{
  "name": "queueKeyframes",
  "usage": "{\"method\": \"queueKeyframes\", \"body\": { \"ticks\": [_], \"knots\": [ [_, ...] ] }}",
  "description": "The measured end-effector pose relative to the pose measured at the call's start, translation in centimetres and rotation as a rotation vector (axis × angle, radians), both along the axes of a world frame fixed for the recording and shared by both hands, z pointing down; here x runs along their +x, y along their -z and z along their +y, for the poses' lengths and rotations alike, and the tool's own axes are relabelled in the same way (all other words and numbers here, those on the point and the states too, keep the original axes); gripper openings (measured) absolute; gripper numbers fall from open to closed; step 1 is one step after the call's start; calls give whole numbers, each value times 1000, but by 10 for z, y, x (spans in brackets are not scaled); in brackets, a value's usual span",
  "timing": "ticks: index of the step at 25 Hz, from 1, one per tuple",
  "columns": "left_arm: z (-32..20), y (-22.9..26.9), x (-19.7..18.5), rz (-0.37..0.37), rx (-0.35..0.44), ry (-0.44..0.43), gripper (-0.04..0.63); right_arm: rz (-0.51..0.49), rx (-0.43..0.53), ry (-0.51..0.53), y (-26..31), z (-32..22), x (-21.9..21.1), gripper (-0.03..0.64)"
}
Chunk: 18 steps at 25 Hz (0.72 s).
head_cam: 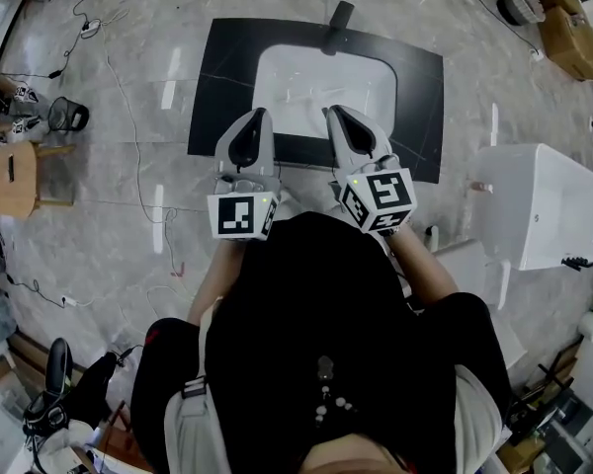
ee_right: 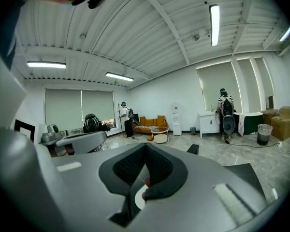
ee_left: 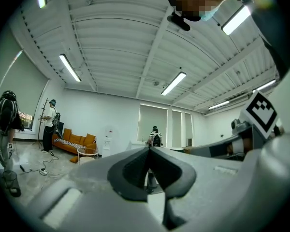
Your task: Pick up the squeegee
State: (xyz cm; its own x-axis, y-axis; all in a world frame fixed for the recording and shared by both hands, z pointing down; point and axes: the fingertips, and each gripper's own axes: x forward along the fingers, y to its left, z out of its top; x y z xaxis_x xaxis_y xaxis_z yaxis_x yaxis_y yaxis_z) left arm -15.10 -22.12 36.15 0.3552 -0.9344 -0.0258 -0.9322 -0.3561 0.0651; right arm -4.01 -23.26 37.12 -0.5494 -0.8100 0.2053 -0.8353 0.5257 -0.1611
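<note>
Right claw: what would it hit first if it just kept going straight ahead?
Nothing close, it seems: the right claw points across the room toward a small round table far off, though depth is unclear.

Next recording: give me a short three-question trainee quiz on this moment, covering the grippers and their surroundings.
1. True or false: the left gripper and the right gripper both have their fingers shut on nothing.
2. What lies just ahead of both grippers? A. a white basin set in a black top; B. a red bucket; C. a stack of plates.
3. On which side of the person does the wooden stool stand?
Key: 1 true; 2 A; 3 the left.
</note>
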Motion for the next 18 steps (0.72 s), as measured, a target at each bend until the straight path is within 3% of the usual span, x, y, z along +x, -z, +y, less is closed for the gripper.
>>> {"method": "queueKeyframes", "body": {
  "ticks": [11,18],
  "knots": [
    [-18,-23,5,28,-40,-52,2,47,-62,-62,-27,-22,12,3],
    [-37,-39,20,42,-72,-52,2,77,-165,-31,-71,-52,17,3]
  ]
}}
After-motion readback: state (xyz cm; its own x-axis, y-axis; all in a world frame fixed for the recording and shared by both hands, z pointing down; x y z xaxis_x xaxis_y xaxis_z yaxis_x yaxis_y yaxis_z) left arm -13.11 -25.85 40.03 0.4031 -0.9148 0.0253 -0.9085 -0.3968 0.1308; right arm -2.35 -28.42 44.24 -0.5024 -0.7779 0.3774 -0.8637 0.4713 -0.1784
